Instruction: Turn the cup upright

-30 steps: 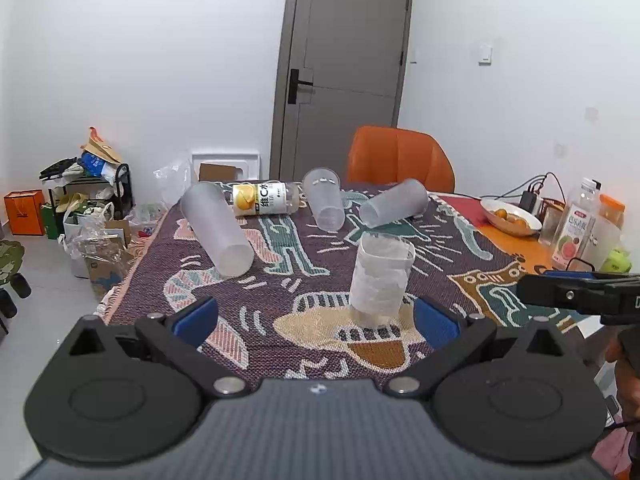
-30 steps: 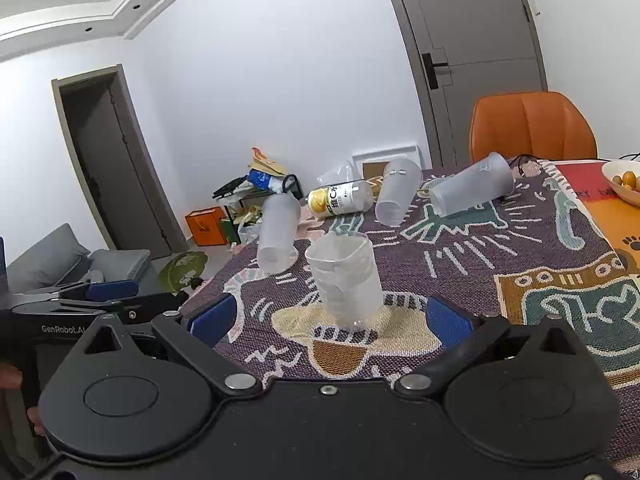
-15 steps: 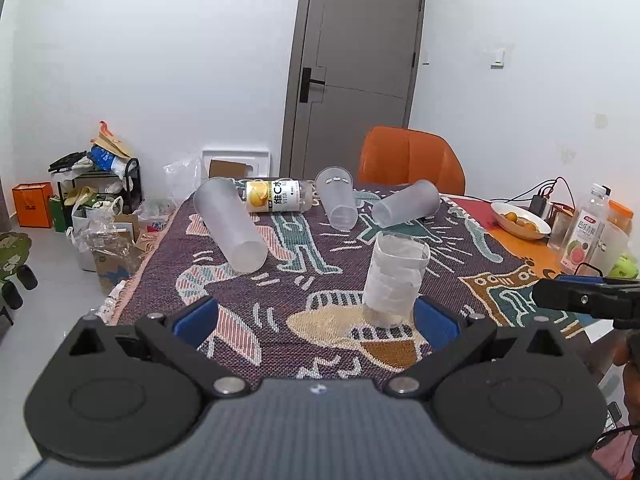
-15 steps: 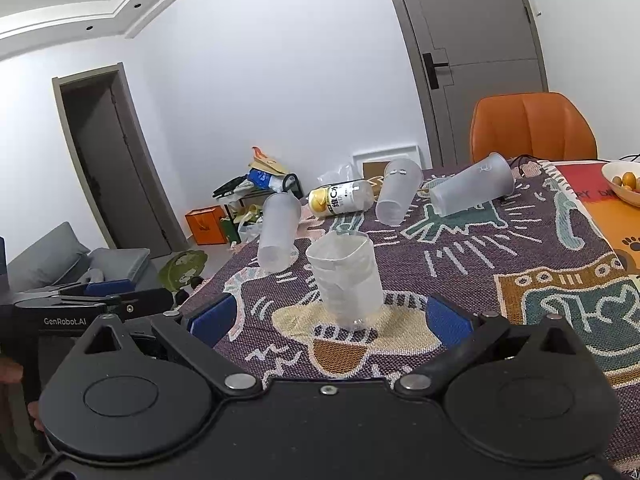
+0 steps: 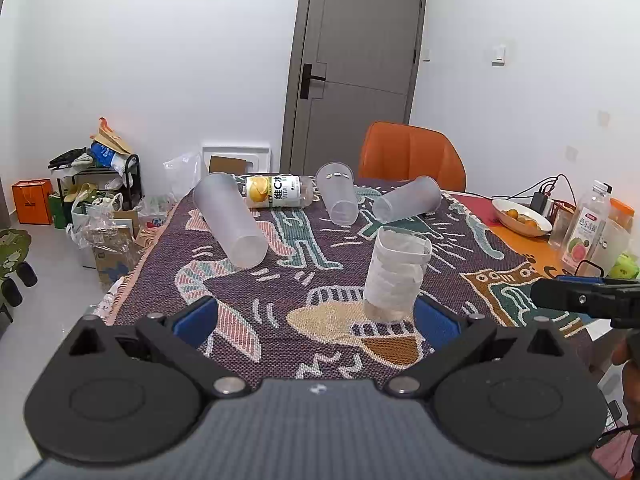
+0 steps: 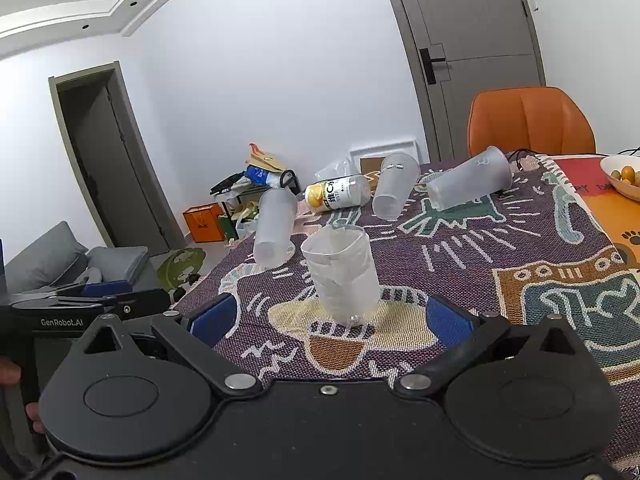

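Note:
A clear cup with white paper inside (image 5: pixel 396 276) stands upright on the patterned cloth, also in the right wrist view (image 6: pixel 342 278). Three frosted cups lie on their sides farther back: a tall one at the left (image 5: pixel 230 220) (image 6: pixel 274 228), one in the middle (image 5: pixel 338 198) (image 6: pixel 394 190), one at the right (image 5: pixel 408 200) (image 6: pixel 470 184). My left gripper (image 5: pixel 316 318) is open and empty, just short of the upright cup. My right gripper (image 6: pixel 330 318) is open and empty, also just short of it.
A bottle with a yellow label (image 5: pixel 278 192) lies on its side at the back. An orange chair (image 5: pixel 412 156) stands behind the table. A bowl of fruit (image 5: pixel 520 218), a drink bottle (image 5: pixel 582 228) and cables sit at the right. Bags and boxes (image 5: pixel 96 216) clutter the floor at the left.
The left wrist view has risen and tilted slightly, so the table sits a little lower in the frame. The right gripper has barely moved. All cups stay in place.

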Available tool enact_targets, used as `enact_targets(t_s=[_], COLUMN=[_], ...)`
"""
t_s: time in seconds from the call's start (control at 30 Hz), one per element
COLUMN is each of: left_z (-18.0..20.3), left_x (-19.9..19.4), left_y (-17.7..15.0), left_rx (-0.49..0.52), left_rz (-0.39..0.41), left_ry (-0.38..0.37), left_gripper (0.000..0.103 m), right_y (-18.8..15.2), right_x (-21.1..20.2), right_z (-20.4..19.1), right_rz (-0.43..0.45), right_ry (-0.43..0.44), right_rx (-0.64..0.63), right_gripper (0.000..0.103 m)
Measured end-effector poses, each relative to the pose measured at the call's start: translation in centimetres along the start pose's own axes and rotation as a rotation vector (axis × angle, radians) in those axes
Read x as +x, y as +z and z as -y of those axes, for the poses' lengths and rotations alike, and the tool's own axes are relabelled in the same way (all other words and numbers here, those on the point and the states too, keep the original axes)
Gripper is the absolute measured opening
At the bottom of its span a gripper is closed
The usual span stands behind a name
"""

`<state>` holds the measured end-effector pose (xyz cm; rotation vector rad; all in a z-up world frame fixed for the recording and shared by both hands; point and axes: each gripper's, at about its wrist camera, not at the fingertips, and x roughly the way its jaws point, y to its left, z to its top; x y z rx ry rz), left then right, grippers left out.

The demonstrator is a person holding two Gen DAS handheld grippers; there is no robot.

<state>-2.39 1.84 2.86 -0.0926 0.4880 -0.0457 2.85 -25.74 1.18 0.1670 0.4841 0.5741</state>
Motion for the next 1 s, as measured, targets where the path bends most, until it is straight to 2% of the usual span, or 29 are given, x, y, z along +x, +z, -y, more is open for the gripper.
enact_targets(t_s=[1.0], left_z=[-0.23], left_x=[0.37], left_y=[-0.23], left_rx=[0.001], left_rz=[-0.015], left_ry=[-0.004], left_gripper=[0.103], right_y=[-0.47], right_x=[0.63], right_z=[0.34], right_rz=[-0.019], right_ry=[-0.006], right_rx=[0.006], right_gripper=[0.103])
